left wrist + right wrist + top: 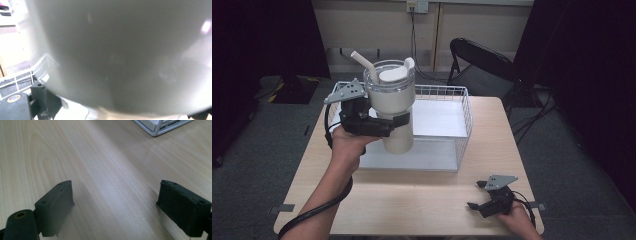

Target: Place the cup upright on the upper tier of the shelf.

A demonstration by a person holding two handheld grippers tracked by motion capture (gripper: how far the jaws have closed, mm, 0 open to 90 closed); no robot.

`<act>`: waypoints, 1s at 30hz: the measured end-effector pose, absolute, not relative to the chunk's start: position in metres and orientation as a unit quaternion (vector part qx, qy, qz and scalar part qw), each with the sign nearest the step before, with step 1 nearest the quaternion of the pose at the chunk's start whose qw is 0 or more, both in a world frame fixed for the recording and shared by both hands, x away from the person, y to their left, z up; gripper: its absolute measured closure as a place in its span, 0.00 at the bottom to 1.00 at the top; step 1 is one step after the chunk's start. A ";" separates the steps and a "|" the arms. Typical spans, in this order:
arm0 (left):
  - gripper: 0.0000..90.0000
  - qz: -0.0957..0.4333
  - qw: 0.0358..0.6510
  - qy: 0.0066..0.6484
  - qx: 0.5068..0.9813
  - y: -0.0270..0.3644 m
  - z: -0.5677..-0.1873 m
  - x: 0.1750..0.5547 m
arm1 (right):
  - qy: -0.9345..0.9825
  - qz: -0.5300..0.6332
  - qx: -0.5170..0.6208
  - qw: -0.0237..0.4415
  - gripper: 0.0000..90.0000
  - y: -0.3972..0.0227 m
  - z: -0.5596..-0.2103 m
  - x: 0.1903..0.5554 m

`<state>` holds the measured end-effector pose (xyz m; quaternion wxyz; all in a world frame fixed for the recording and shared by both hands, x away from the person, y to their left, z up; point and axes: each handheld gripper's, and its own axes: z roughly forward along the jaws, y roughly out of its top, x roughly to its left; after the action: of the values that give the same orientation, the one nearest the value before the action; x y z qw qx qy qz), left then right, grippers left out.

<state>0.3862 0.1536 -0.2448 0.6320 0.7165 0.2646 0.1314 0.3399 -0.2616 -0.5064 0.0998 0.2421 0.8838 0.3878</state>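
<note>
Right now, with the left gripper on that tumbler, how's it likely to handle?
Probably top-heavy: the tumbler widens above a narrow base, and the left gripper clamps low. The smooth wall may slip. It looks rigid; the straw could wobble.

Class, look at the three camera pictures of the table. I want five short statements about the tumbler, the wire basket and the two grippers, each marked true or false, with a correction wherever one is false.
1. The left gripper is clamped around the white tumbler. True.
2. The tumbler lies on its side on the table. False: it is upright, held above the wire basket.
3. The right gripper is open with nothing between its jaws. True.
4. The tumbler has no straw. False: a white straw sticks out of its lid.
5. The right gripper holds the basket's rim. False: it sits over bare table, apart from the basket.
</note>
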 end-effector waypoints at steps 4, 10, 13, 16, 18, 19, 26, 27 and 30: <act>0.10 0.133 0.627 0.263 0.721 0.149 -0.242 0.392 | 0.884 0.388 0.242 0.099 0.14 -0.262 -0.506 0.340; 0.10 0.135 0.631 0.263 0.717 0.143 -0.235 0.399 | 0.884 0.388 0.242 0.099 0.14 -0.262 -0.506 0.340; 0.10 0.140 0.627 0.264 0.719 0.141 -0.231 0.403 | 0.884 0.388 0.242 0.100 0.14 -0.262 -0.506 0.340; 0.10 0.143 0.623 0.264 0.722 0.141 -0.229 0.406 | 0.884 0.388 0.242 0.099 0.14 -0.262 -0.506 0.340; 0.10 0.141 0.628 0.266 0.718 0.139 -0.228 0.408 | 0.884 0.388 0.242 0.099 0.14 -0.262 -0.506 0.340; 0.10 0.142 0.625 0.266 0.720 0.139 -0.227 0.409 | 0.884 0.388 0.242 0.099 0.14 -0.262 -0.506 0.340; 0.10 0.146 0.618 0.274 0.722 0.135 -0.229 0.420 | 0.884 0.388 0.243 0.099 0.14 -0.262 -0.506 0.340; 0.10 0.146 0.618 0.274 0.722 0.135 -0.229 0.420 | 0.884 0.388 0.243 0.099 0.14 -0.262 -0.506 0.340; 0.10 0.149 0.617 0.277 0.721 0.134 -0.231 0.423 | 0.884 0.388 0.242 0.099 0.14 -0.262 -0.506 0.340</act>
<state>0.4235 0.1337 -0.2307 0.6173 0.7209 0.2772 0.1494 0.3398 -0.2616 -0.5064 0.0993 0.2424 0.8838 0.3877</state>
